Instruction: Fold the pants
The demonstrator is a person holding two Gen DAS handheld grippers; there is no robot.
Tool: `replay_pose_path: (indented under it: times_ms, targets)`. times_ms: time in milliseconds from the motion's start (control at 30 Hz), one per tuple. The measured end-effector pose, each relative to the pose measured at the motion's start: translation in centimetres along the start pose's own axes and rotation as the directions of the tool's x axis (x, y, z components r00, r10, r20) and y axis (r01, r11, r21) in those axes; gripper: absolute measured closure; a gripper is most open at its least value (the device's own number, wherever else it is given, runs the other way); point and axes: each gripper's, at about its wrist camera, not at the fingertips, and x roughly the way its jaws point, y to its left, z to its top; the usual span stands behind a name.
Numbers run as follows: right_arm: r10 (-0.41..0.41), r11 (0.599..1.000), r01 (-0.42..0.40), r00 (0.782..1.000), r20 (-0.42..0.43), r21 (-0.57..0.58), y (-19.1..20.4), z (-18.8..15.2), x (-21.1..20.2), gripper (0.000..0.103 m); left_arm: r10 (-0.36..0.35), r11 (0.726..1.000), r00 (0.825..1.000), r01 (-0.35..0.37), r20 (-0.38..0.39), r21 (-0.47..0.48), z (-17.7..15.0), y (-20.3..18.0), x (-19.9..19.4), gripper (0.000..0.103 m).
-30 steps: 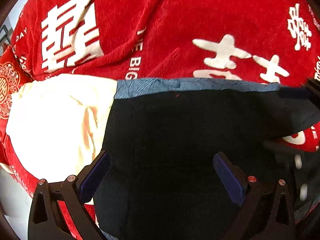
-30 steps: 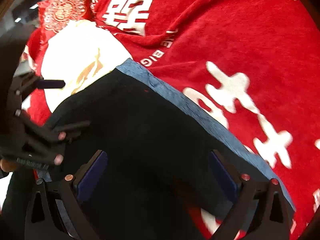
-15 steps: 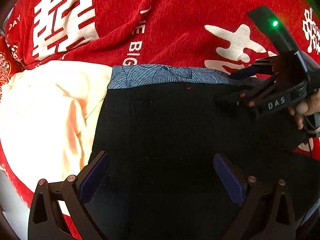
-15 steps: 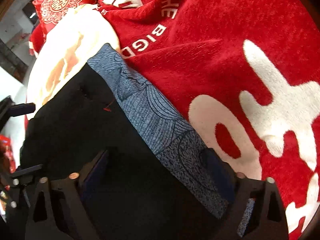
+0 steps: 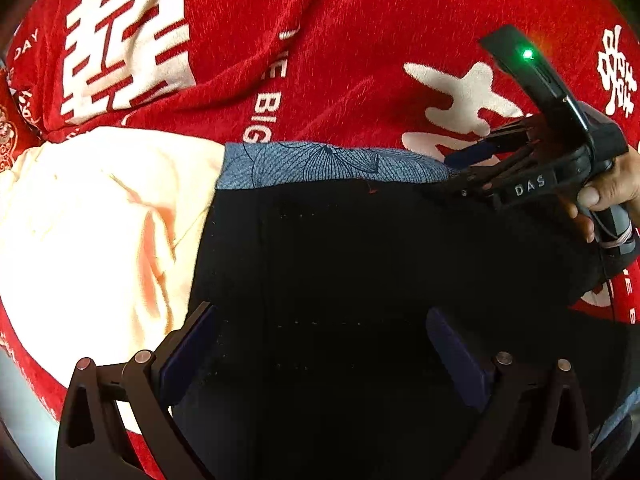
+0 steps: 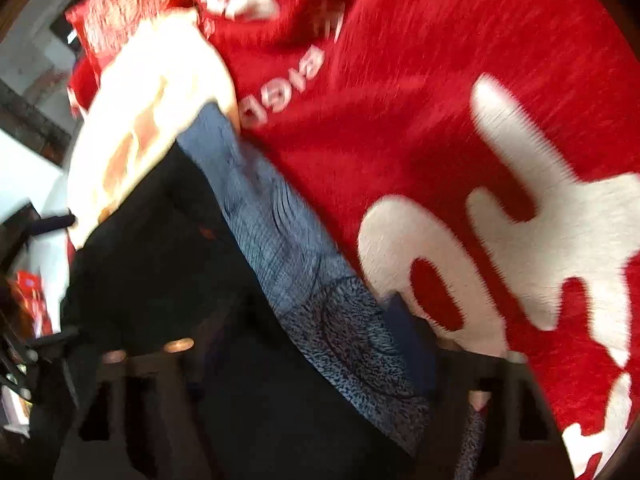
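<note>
Black pants point(image 5: 340, 260) with a blue patterned waistband point(image 5: 320, 162) lie flat on a red blanket point(image 5: 360, 60). My left gripper point(image 5: 324, 344) hangs open just above the black cloth, nothing pinched. A hand point(image 5: 616, 184) holds my right gripper point(image 5: 460, 170), tips down at the waistband's right end. In the blurred right wrist view the right gripper point(image 6: 312, 328) straddles the waistband point(image 6: 304, 264) and the black cloth point(image 6: 160, 260). Its jaws are closing, still apart, with the band between them.
A cream garment point(image 5: 92, 232) lies against the pants' left side, also seen in the right wrist view point(image 6: 148, 112). The red blanket point(image 6: 440, 80) with white characters spreads beyond the waistband. A red cushion point(image 6: 120, 12) sits at the far corner.
The right gripper swung in and dropped onto the waistband's right end, and its jaws narrowed. The left gripper came slightly closer to the pants, still open.
</note>
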Motion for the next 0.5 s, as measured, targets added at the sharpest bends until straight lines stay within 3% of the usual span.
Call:
replay_pose_path:
  times_ms: [33, 67, 100, 167, 267, 367, 500]
  targets:
    - [0.009, 1.0, -0.009, 1.0, 0.013, -0.019, 0.3, 0.1, 0.0, 0.055, 0.003, 1.0, 1.0, -0.003, -0.006, -0.002, 0.2, 0.0, 0.3, 0.0]
    - [0.043, 0.999, -0.043, 0.999, 0.012, -0.015, 0.4, 0.3, -0.1, 0.076, 0.003, 1.0, 1.0, -0.003, -0.011, -0.006, 0.4, 0.0, 0.6, 0.0]
    - [0.054, 0.998, -0.053, 0.998, 0.015, -0.017, 0.8, 0.3, -0.4, 0.081, -0.002, 1.0, 1.0, 0.002, -0.01, -0.009, 0.6, 0.0, 0.7, 0.0]
    - [-0.027, 0.994, 0.03, 0.999, 0.039, -0.101, 3.1, -0.4, -1.2, 0.085, -0.013, 1.0, 1.0, 0.013, 0.001, -0.009, 0.8, 0.2, 0.4, 0.0]
    - [-0.091, 0.988, 0.104, 0.988, 0.121, -0.112, 5.3, -2.0, -3.0, 0.086, -0.041, 0.999, 0.999, 0.041, 0.012, -0.016, 1.4, 0.9, -0.1, 0.0]
    - [-0.173, 0.974, 0.2, 0.961, 0.216, -0.109, 7.4, -3.4, -4.7, 0.086, -0.079, 0.996, 0.997, 0.08, 0.012, -0.044, 2.2, 1.8, -0.8, 0.0]
    - [-0.238, 0.945, 0.288, 0.929, 0.282, -0.151, 9.9, -5.3, -5.8, 0.086, -0.161, 0.98, 0.987, 0.162, 0.017, -0.111, 4.2, 3.0, -1.8, 0.0]
